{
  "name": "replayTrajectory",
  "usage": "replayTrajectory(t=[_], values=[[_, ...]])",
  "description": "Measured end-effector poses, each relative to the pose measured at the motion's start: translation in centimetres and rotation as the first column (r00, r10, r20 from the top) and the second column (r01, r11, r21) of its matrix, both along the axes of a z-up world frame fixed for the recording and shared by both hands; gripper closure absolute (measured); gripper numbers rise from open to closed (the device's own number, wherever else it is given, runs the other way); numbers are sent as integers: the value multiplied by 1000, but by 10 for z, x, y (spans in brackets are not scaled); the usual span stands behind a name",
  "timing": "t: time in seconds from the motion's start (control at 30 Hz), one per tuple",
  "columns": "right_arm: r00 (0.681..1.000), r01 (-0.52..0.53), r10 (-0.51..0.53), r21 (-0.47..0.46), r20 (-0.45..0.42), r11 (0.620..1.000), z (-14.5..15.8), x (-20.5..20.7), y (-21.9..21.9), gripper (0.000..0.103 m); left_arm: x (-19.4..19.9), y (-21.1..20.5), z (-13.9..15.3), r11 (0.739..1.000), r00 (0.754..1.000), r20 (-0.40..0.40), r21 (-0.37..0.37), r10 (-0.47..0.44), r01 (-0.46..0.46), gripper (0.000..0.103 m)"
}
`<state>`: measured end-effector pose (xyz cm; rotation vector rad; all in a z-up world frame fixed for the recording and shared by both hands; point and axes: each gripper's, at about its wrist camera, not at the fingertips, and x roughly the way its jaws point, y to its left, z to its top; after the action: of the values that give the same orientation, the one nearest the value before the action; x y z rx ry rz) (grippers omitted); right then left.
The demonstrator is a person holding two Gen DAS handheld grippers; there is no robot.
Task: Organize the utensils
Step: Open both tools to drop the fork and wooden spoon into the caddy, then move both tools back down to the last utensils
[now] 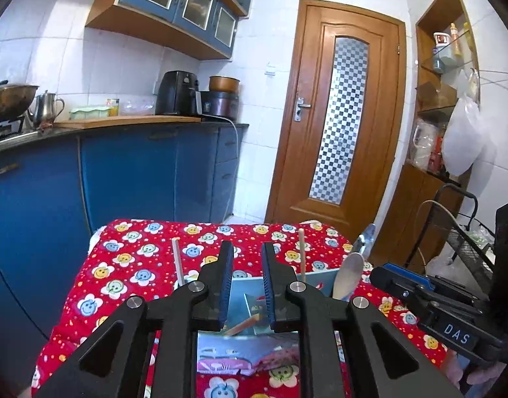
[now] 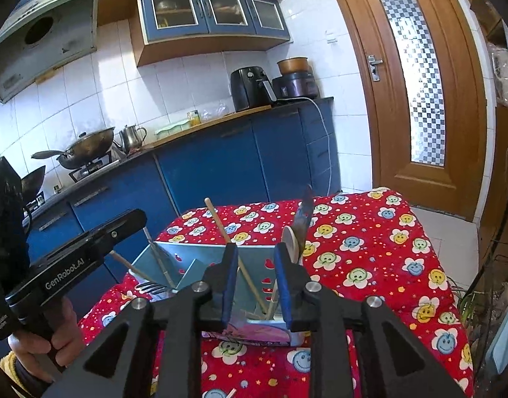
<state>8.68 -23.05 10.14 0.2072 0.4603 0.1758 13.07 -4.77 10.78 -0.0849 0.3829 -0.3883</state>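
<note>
Left wrist view gives us the left tool (image 1: pixel 247 285) hovering just above the light blue organizer box (image 1: pixel 244 298), its blue pads a little apart with nothing between them. Right wrist view gives us the right tool (image 2: pixel 255 285) over the near edge of the same box (image 2: pixel 187 255), its pads likewise slightly parted and empty. The box stands on the counter under a red smiley-flower cloth (image 2: pixel 369 265) and is split by dividers into compartments. In the compartment on the box's right side we see a metal spoon (image 2: pixel 292 240) standing bowl up, with a knife (image 2: pixel 304 215) just behind it, blade up. A wooden chopstick (image 2: pixel 220 225) leans in the middle compartment, and more thin sticks (image 2: pixel 270 301) lie lower in it. On the box's left side a fork (image 2: pixel 152 287) rests with its tines at the rim, beside a slim metal rod (image 2: pixel 159 258) that stands slanted. In the left wrist view a short wooden stick (image 1: pixel 245 325) lies inside the box below the pads. A hand (image 2: pixel 45 338) grips the left tool's handle, left of the box.
</note>
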Motion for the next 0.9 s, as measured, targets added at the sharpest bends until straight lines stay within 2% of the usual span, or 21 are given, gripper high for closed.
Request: replayTrajectory(t=[0.57,0.9], values=[[996,24,-18,61,-91,998,-4,-64,0,78,-65,27,3,999,998,-56,40,-24,27,86],[990,34,-26,55,-136,998,-7,-105,8,78,-98,41,-10,998,992,-126,56,-29,37,86]])
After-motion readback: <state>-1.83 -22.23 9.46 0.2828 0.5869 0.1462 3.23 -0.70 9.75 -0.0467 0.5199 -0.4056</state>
